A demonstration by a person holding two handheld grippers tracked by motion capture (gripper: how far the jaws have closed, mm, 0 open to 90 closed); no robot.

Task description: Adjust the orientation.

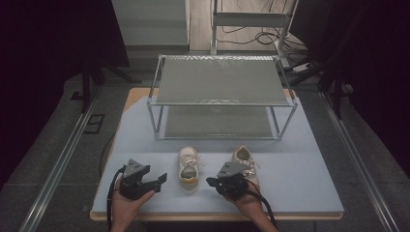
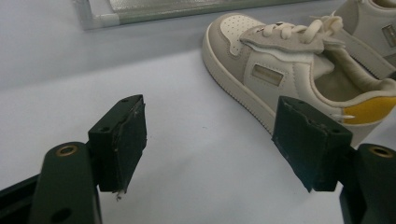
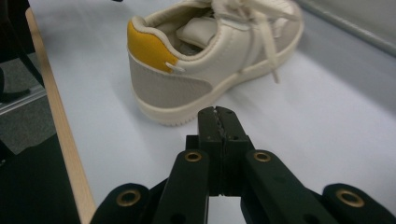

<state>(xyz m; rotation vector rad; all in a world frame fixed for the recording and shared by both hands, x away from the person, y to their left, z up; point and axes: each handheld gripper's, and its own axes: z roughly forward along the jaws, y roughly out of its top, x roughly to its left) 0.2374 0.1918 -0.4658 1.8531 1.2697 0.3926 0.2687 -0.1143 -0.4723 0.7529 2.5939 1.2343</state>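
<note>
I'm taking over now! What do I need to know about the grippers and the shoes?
Left gripper: jaws open, empty, beside the left shoe.
Right gripper: jaws shut, empty, just behind a shoe's yellow heel.
Right shoe: on the mat, partly under the right gripper.
Rack: behind the shoes, both shelves bare.
Done: nothing picked up yet.
Left: probably grab each shoe and shelve it.

two shoes (image 1: pixel 189 170) before rack (image 1: pixel 220 99), on table (image 1: pixel 300 179)

A lab-style recording bay: dark curtains all round, floor rails (image 1: pixel 57 166) at nine o'clock, loose cables (image 1: pixel 251 36) at twelve.
</note>
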